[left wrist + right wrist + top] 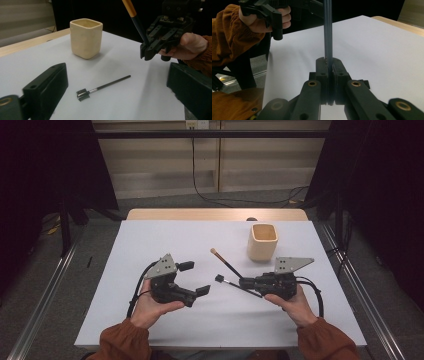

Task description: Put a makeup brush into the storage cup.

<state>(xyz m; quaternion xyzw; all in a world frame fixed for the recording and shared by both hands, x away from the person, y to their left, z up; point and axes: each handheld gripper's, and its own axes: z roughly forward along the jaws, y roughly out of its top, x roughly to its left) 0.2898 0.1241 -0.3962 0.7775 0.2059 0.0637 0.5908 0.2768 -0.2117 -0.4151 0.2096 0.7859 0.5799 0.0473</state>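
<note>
Here, a white table (165, 240) with a bare wooden strip along its far edge carries the whole scene, set on a grey floor between dark curtains. On the table's far right stands a cream square-sided cup (262, 241), upright and open at the top; the left gripper view shows it well beyond that gripper's own jaws. The left gripper (194, 278), held in the person's left hand (152, 306) at the near left of the table, has its jaws spread wide with nothing between them; in its own view the two black jaws frame bare tabletop. The right gripper (243, 283), held in the right hand (295, 304) at the near right, has its jaws pressed together on the thin black handle of a long brush (226, 263); the right gripper view shows the handle rising straight up from between the closed pads (338, 72), and the left gripper view shows the same gripper (147, 51) raised off the table with the brush's handle, black and then orange-yellow higher up, slanting up and away. In the high view the brush's pale tip points toward the table's middle. A smaller black brush (100, 87) with a short comb-like head lies flat on the table just in front of the right gripper, apparently untouched, though the high view leaves that contact unclear.
</note>
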